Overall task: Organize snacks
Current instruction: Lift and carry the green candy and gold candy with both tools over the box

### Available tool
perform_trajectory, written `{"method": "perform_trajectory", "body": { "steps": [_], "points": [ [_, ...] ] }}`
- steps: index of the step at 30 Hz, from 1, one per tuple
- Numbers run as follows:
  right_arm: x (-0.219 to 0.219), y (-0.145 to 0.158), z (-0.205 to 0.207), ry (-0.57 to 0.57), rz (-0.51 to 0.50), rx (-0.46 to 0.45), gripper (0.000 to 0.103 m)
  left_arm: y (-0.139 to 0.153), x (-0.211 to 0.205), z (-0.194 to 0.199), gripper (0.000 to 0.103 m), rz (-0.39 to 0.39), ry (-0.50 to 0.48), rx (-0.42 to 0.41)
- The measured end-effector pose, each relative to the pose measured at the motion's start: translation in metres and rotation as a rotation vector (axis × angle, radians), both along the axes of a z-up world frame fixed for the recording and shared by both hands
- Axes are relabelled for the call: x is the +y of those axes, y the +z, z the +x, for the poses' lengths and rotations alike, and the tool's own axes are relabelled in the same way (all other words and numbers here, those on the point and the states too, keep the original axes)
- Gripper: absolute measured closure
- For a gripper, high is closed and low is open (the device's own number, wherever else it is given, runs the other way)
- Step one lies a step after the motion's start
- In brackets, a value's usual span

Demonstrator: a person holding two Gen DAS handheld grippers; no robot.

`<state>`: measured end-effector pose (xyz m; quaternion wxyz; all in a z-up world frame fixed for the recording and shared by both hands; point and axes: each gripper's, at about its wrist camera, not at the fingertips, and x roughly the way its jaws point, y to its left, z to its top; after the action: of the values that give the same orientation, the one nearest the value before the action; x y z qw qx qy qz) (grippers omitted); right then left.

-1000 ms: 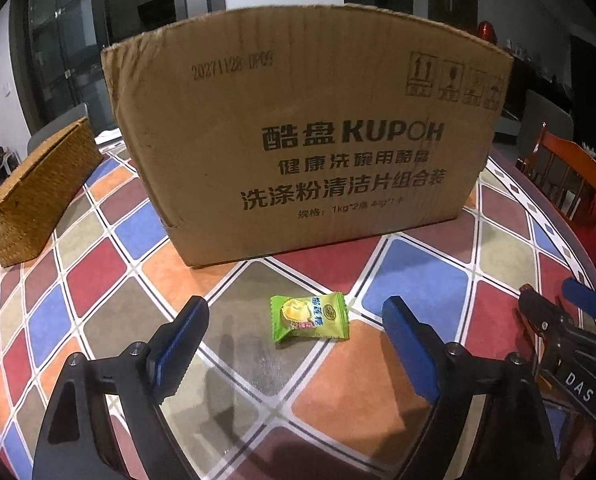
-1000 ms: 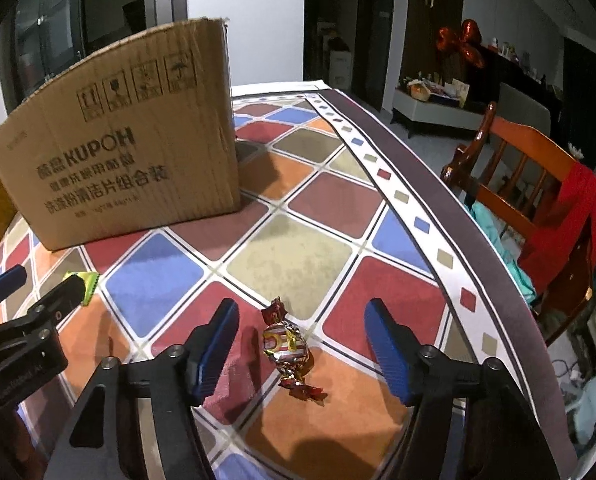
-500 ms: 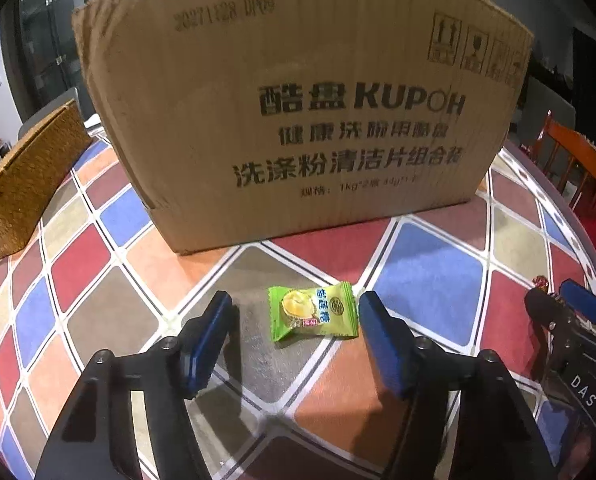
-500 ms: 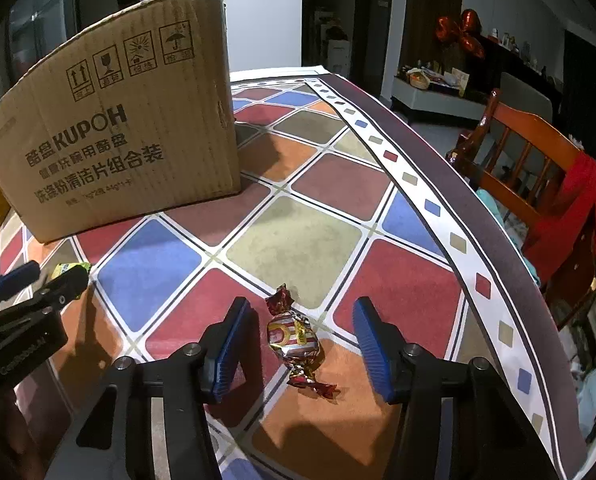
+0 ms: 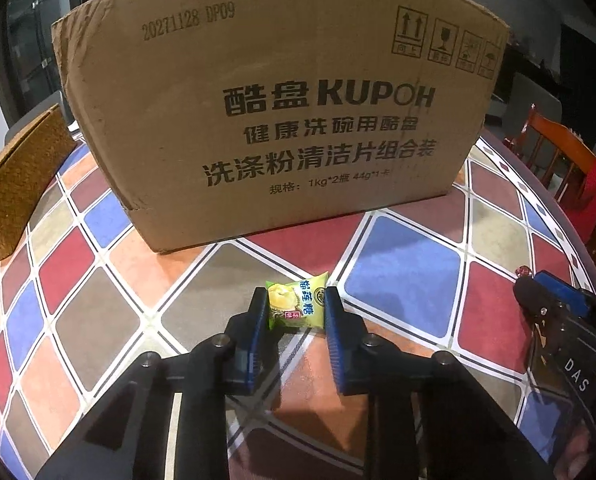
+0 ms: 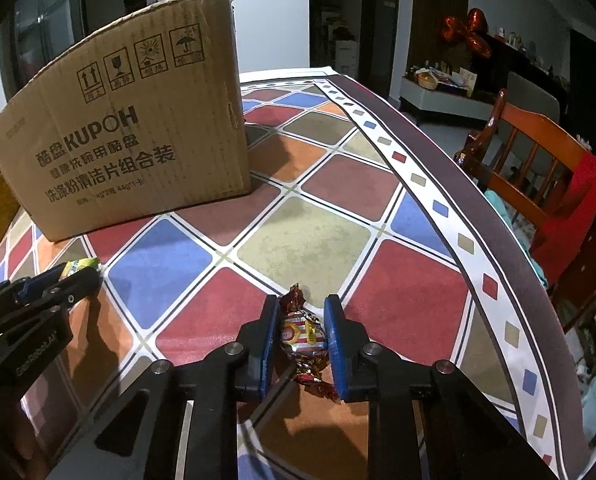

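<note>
A green durian candy (image 5: 294, 306) lies on the chequered tablecloth (image 5: 402, 272), in front of the cardboard box (image 5: 282, 112). My left gripper (image 5: 296, 296) is closing, and its blue pads touch both sides of the candy. A red and gold foil-wrapped candy (image 6: 303, 334) sits further right on the cloth. My right gripper (image 6: 301, 304) is closing too, with its pads against that wrapper. In the right wrist view, the left gripper (image 6: 78, 276) and the green candy (image 6: 80, 265) show at the left edge.
A woven basket (image 5: 14, 184) stands left of the box. The table's dark rim (image 6: 450, 168) curves along the right. Beyond it stands a wooden chair (image 6: 538, 152) draped with red cloth.
Both grippers' jaws have closed in from wide apart onto their candies. The green candy now stands squeezed narrower between the left pads. Neither hand has shifted much.
</note>
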<state>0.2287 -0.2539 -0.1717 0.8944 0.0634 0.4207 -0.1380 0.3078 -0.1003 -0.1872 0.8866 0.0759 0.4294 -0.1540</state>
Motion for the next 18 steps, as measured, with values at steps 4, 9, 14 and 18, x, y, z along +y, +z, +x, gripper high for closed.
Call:
{"method": "perform_trajectory", "body": {
  "steps": [4,9,14,18],
  "points": [
    [-0.001,0.003,-0.001,0.002,0.005,-0.009,0.079,0.002,0.002,-0.002,0.078,0.001,0.008,-0.002],
    [0.000,0.008,-0.002,0.009,0.008,-0.021,0.079,0.009,0.005,-0.005,0.078,-0.002,0.017,-0.011],
    [0.003,0.016,-0.003,0.016,0.008,-0.036,0.079,0.019,0.010,-0.009,0.078,-0.007,0.027,-0.024],
    [0.006,0.028,-0.005,0.021,0.005,-0.061,0.079,0.029,0.013,-0.014,0.078,-0.010,0.035,-0.034]
  ]
}}
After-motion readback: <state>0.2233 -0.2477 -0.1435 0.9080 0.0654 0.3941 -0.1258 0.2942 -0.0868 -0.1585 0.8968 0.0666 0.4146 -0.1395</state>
